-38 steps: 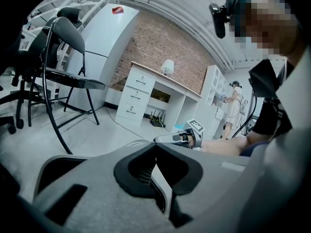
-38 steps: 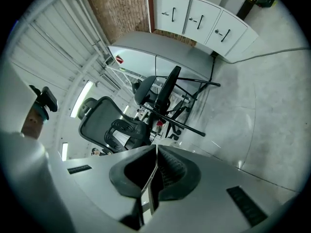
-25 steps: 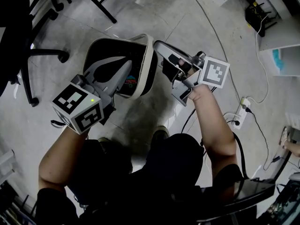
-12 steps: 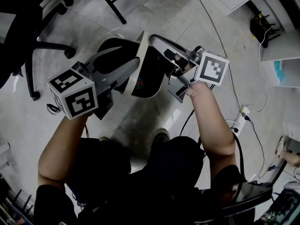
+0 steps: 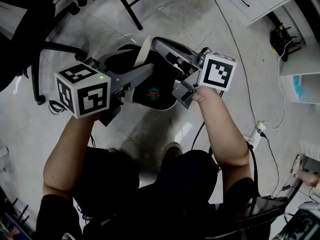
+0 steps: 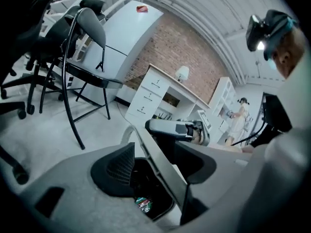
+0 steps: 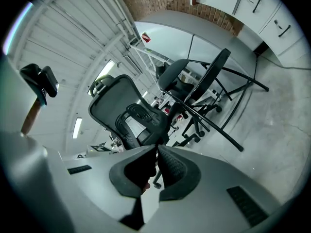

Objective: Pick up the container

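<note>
left tool letting go, right tool gripping the container

left tool (image 6: 163, 169) jaws, shut a sec ago, are opening wide, w/ the container (image 5: 162, 81) rim running between them and the pads not pressing it. right tool (image 7: 156, 161) is clamping the container's thin wall, jaws nearly together. container is sitting tilted betw. both tools over the floor (image 5: 150, 129), a small colourful bit (image 6: 143, 204) lying inside.

L tongs (image 6: 167, 161): shut→opening, container (image 5: 144, 53) between

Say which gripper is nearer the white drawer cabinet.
Right. The right gripper is down-left of the white drawer cabinet; the left gripper, jaws opening astride the beige rim of the black container, is farther left.
</note>
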The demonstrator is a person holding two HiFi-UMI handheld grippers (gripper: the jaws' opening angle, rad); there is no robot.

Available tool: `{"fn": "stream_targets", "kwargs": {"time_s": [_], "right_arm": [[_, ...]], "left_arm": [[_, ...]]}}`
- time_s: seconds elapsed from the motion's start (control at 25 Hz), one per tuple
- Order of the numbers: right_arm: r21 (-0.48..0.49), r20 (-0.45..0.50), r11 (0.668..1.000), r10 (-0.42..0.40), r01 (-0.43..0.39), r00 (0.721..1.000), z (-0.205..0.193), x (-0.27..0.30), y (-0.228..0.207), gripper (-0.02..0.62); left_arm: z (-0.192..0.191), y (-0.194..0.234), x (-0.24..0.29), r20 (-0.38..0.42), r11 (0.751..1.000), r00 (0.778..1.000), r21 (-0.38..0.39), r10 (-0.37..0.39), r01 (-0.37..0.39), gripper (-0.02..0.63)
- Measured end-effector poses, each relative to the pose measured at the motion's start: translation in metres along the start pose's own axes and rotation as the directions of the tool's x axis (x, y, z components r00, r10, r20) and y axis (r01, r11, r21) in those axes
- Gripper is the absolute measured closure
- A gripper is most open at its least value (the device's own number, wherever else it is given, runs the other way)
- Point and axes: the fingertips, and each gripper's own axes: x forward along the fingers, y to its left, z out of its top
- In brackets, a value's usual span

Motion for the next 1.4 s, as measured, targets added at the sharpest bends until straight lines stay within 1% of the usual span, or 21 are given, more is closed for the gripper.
{"fn": "stream_targets", "kwargs": {"time_s": [0.12,0.2,0.28,0.44,0.56,0.68,0.76,0.84,0.92,1.0,1.08,1.16,1.24,1.32,1.4], "right_arm": [[-0.039,-0.047,0.998,-0.044,0.043,0.998,-0.009,0.009,-0.006,0.577],[-0.041,-0.059,0.997,-0.072,0.070,0.996,-0.013,0.008,-0.012,0.577],[-0.032,-0.050,0.997,-0.078,0.076,0.996,-0.013,0.007,-0.015,0.577],[-0.026,-0.037,0.996,-0.084,0.083,0.996,-0.012,0.000,-0.017,0.577],[-0.020,-0.007,0.996,-0.084,0.083,0.996,-0.008,-0.006,-0.015,0.577],[-0.041,0.014,0.995,-0.085,0.086,0.996,-0.005,-0.013,-0.011,0.577],[-0.058,0.023,0.993,-0.100,0.101,0.995,-0.005,-0.019,-0.011,0.577],[-0.074,0.033,0.989,-0.123,0.126,0.992,-0.005,-0.026,-0.012,0.577],[-0.093,0.037,0.986,-0.138,0.141,0.990,-0.004,-0.031,-0.012,0.577],[-0.113,0.036,0.982,-0.145,0.148,0.989,-0.003,-0.033,-0.012,0.577],[-0.135,0.032,0.979,-0.147,0.150,0.989,-0.001,-0.035,-0.009,0.577],[-0.154,0.029,0.976,-0.149,0.151,0.988,0.000,-0.038,-0.007,0.577],[-0.159,0.032,0.975,-0.152,0.155,0.988,0.003,-0.041,-0.007,0.577],[-0.155,0.040,0.975,-0.154,0.159,0.987,0.006,-0.045,-0.007,0.577],[-0.156,0.046,0.974,-0.157,0.163,0.986,0.007,-0.048,-0.007,0.577]], "left_arm": [[-0.012,0.004,0.007,-0.062,0.998,0.997,0.050,0.046,-0.043,0.356],[-0.016,0.007,0.008,-0.080,0.996,0.995,0.068,0.064,-0.058,0.361],[-0.016,0.011,0.008,-0.077,0.996,0.994,0.058,0.075,-0.071,0.380],[-0.015,0.018,0.005,-0.085,0.992,0.989,0.051,0.122,-0.118,0.407],[-0.013,0.020,0.006,-0.075,0.993,0.990,0.016,0.118,-0.117,0.421],[-0.013,0.023,0.005,-0.069,0.991,0.989,-0.014,0.130,-0.131,0.443],[-0.013,0.027,0.003,-0.064,0.986,0.986,-0.040,0.157,-0.160,0.459],[-0.012,0.033,0.000,-0.060,0.976,0.978,-0.068,0.202,-0.206,0.490],[-0.013,0.038,-0.003,-0.063,0.967,0.969,-0.079,0.238,-0.242,0.506],[-0.013,0.041,-0.005,-0.072,0.962,0.963,-0.073,0.259,-0.264,0.515],[-0.014,0.040,-0.005,-0.090,0.961,0.959,-0.050,0.268,-0.273,0.518],[-0.015,0.035,-0.003,-0.111,0.965,0.959,-0.008,0.261,-0.264,0.524],[-0.016,0.027,0.000,-0.139,0.968,0.959,0.070,0.247,-0.240,0.526],[-0.018,0.018,0.002,-0.170,0.966,0.959,0.158,0.229,-0.203,0.527],[-0.022,0.013,0.000,-0.190,0.962,0.959,0.217,0.210,-0.168,0.528]]}}
